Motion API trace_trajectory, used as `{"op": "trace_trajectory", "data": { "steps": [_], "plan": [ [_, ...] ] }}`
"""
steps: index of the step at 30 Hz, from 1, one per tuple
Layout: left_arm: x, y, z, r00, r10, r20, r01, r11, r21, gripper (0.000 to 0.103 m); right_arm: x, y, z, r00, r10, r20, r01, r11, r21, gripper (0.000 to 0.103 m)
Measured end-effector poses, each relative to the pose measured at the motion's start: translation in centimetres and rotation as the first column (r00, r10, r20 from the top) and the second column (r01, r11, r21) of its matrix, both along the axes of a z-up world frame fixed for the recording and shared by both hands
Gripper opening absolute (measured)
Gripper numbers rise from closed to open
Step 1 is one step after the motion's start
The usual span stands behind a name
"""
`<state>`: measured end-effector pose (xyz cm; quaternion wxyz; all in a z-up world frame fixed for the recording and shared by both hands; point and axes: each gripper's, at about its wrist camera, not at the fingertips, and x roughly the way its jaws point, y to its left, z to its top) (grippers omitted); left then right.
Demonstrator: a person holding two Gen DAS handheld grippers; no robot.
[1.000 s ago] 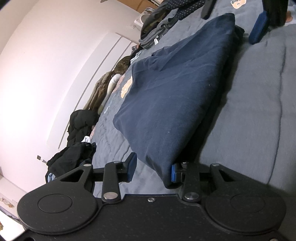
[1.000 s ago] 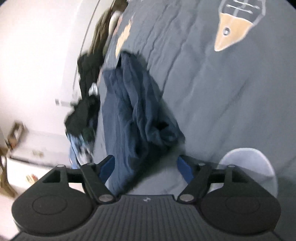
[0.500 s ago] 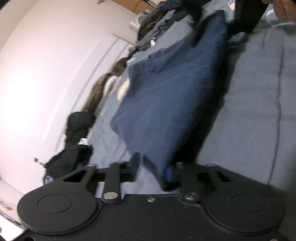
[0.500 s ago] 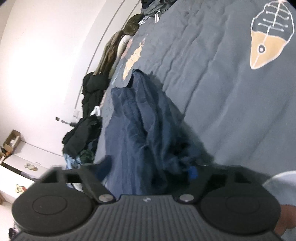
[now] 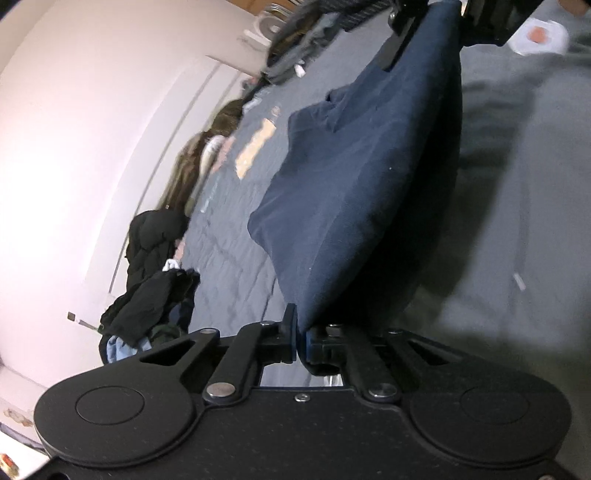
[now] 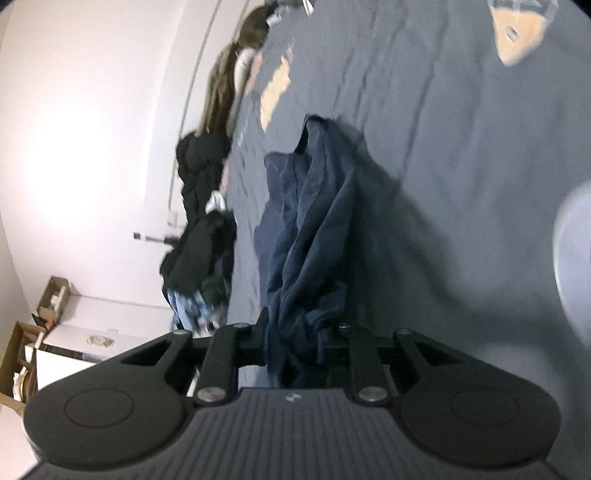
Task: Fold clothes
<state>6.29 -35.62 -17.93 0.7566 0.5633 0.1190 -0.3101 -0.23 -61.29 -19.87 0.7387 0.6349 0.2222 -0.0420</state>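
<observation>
Navy blue fabric fills the middle of both wrist views: a dark blue garment [image 5: 362,177] is held up off a grey quilted bed cover [image 5: 517,184] between two hand-held grippers. In the left wrist view, the left gripper [image 5: 297,338] is closed tight on the near corner of the garment, with the cloth pinched between its two black fingers. From there the garment stretches away as a smooth, folded panel, and its far end is gripped by the right gripper [image 5: 428,22], seen at the top edge of the view. A dark shadow is cast on the bed cover just right of the cloth.

In the right wrist view, the right gripper [image 6: 291,339] is clamped on a bunched, wrinkled edge of the same garment [image 6: 310,221], which hangs in loose folds and runs away toward the far side of the bed cover [image 6: 461,147]. Orange and cream printed patches [image 6: 275,92] are seen on the bed cover beyond the garment.

Along the left edge of the bed, next to a pale wall [image 5: 92,129], a pile of black clothes [image 5: 155,280] is heaped, with a scrap of light blue cloth [image 5: 122,347] under it. Farther along the same edge an olive-brown jacket [image 5: 195,162] is lying. In the right wrist view, open cardboard boxes [image 6: 33,332] are seen at the near left beside a white surface. The picture edges are blurred.
</observation>
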Motion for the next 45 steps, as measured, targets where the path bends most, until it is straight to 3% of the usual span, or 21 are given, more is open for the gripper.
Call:
{"op": "trace_trajectory", "data": {
  "steps": [7,10,13,15,19,22,24,27,30,32,35,39,41,45],
  "plan": [
    [-5.1,5.7,0.7,0.996,-0.025,-0.084,0.033,0.995,0.094,0.005,-5.4,5.5,0.3,0.990,0.083,-0.113,-0.091,0.994,-0.062,0.021],
    [-6.8,6.6,-1.5,0.997,-0.050,-0.064,0.059,0.986,0.156,0.013,-7.0,6.9,-0.8,0.979,0.103,-0.176,-0.125,0.985,-0.120,0.026],
    [-8.2,7.2,-2.4,0.996,-0.090,-0.014,0.091,0.972,0.216,0.027,-8.0,7.5,-1.0,0.970,0.127,-0.207,-0.163,0.972,-0.171,0.036],
    [-8.5,8.0,-0.8,0.997,-0.069,-0.046,0.076,0.980,0.182,0.055,-8.7,7.0,0.2,0.968,0.125,-0.219,-0.170,0.964,-0.203,0.048],
    [-7.8,9.9,3.4,0.994,0.013,-0.109,-0.006,0.998,0.059,0.057,-11.3,6.2,2.9,0.974,0.069,-0.216,-0.140,0.933,-0.332,0.064],
    [-6.7,11.2,7.0,0.973,0.106,-0.206,-0.133,0.984,-0.122,0.057,-11.7,5.1,4.7,0.982,0.040,-0.183,-0.119,0.887,-0.445,0.072],
    [-5.8,11.7,8.6,0.944,0.159,-0.288,-0.231,0.943,-0.238,0.057,-10.6,4.1,5.9,0.988,0.029,-0.151,-0.103,0.856,-0.507,0.077],
    [-4.9,12.2,10.1,0.899,0.209,-0.385,-0.358,0.858,-0.369,0.057,-6.8,2.5,7.8,0.996,0.052,-0.074,-0.085,0.805,-0.586,0.078],
    [-4.4,12.8,10.7,0.853,0.186,-0.488,-0.440,0.758,-0.481,0.057,-2.1,1.8,8.6,0.987,0.157,-0.024,-0.135,0.748,-0.650,0.078],
    [-4.4,13.5,10.9,0.811,0.120,-0.573,-0.488,0.678,-0.549,0.057,0.8,1.4,8.6,0.975,0.222,-0.006,-0.168,0.719,-0.675,0.079],
    [-3.8,13.7,10.4,0.755,0.033,-0.655,-0.539,0.601,-0.590,0.057,4.0,0.9,7.3,0.961,0.277,-0.008,-0.210,0.707,-0.675,0.079],
    [-0.3,10.9,10.5,0.754,0.033,-0.656,-0.546,0.586,-0.598,0.057,7.0,0.9,5.7,0.940,0.339,-0.043,-0.269,0.656,-0.705,0.079],
    [1.7,9.1,11.5,0.761,0.022,-0.648,-0.543,0.568,-0.618,0.057,8.0,0.5,5.4,0.938,0.345,-0.045,-0.272,0.648,-0.711,0.079],
    [5.1,6.8,12.5,0.771,0.006,-0.637,-0.560,0.482,-0.674,0.057,8.9,0.0,4.6,0.939,0.344,-0.023,-0.267,0.684,-0.678,0.079]
  ]
}}
